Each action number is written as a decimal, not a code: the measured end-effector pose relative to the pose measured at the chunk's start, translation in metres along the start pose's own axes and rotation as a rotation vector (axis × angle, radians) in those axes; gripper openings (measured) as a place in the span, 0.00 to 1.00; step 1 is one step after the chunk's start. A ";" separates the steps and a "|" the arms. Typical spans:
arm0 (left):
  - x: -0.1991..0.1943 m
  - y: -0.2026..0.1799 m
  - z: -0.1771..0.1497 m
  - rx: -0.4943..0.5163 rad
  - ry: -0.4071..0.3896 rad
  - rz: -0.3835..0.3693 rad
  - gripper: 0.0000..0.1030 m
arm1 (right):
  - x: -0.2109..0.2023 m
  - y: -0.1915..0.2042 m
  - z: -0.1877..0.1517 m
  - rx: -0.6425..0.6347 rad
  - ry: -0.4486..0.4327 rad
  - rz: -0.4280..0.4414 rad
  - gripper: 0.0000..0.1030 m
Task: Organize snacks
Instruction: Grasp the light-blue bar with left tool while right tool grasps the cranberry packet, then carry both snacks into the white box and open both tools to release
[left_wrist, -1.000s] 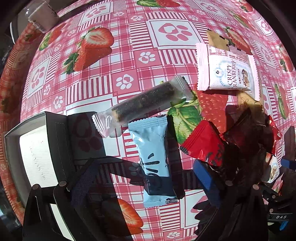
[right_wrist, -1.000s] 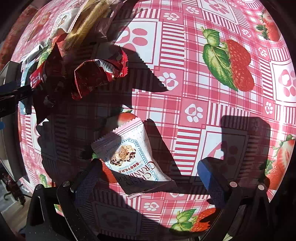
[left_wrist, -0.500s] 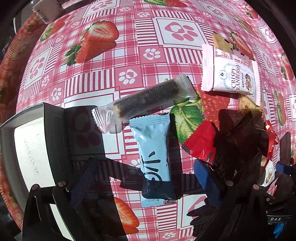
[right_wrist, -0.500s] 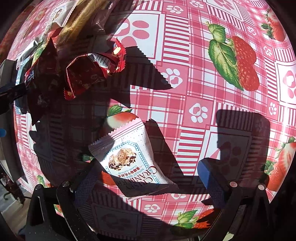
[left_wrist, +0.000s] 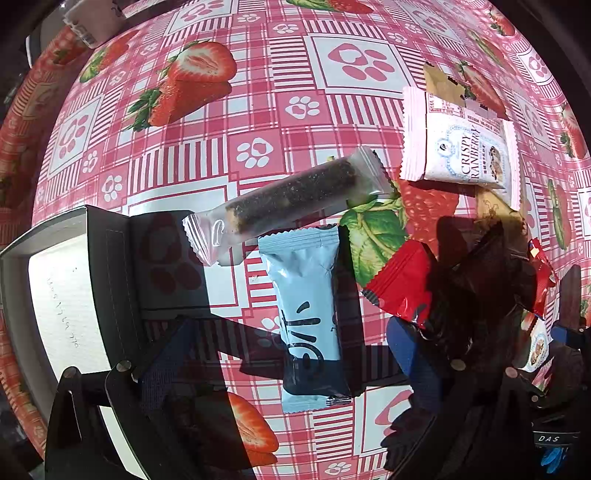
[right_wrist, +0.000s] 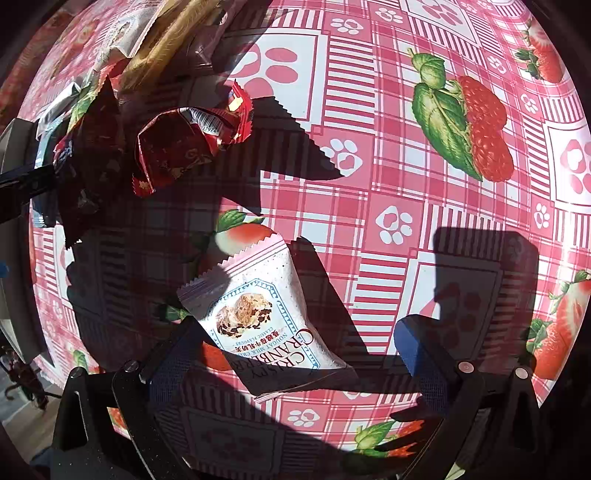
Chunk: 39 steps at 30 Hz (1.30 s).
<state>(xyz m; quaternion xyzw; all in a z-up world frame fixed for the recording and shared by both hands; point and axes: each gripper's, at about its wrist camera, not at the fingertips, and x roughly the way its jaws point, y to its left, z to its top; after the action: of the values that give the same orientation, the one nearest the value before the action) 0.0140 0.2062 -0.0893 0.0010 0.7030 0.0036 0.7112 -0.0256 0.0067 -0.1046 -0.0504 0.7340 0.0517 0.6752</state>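
In the left wrist view my left gripper (left_wrist: 291, 347) is open above a light blue snack pack (left_wrist: 308, 317) that lies between its fingers. A clear-wrapped dark bar (left_wrist: 288, 201) lies just beyond it. A red pack (left_wrist: 400, 282) and a white Crispy Cranberry pack (left_wrist: 461, 147) lie to the right. A black box (left_wrist: 74, 291) with a white inside is at the left. In the right wrist view my right gripper (right_wrist: 291, 354) is open over another Crispy Cranberry pack (right_wrist: 266, 317), which lies nearer its left finger. A crumpled red wrapper (right_wrist: 184, 144) lies beyond.
A strawberry and paw print tablecloth (left_wrist: 332, 66) covers the table. A heap of mixed wrappers (right_wrist: 110, 74) lies at the upper left of the right wrist view. Dark shadows from the grippers fall across the snacks. A small container (left_wrist: 92, 18) stands at the far left edge.
Both grippers have moved slightly lower and closer to their packs. The snacks have not moved on the cloth. Both grippers stay open.
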 end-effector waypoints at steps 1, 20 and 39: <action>0.000 0.000 0.000 0.001 0.003 0.001 1.00 | -0.001 0.001 0.000 0.000 -0.001 0.000 1.00; -0.034 -0.029 -0.029 0.156 -0.004 -0.042 0.25 | -0.028 0.009 -0.032 -0.023 0.002 0.049 0.41; -0.091 0.010 -0.089 0.110 -0.076 -0.128 0.25 | -0.084 -0.019 -0.094 0.125 -0.045 0.223 0.41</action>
<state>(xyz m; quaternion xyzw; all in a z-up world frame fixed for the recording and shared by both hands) -0.0764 0.2157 0.0012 -0.0049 0.6734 -0.0804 0.7349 -0.1082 -0.0252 -0.0132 0.0749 0.7215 0.0817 0.6835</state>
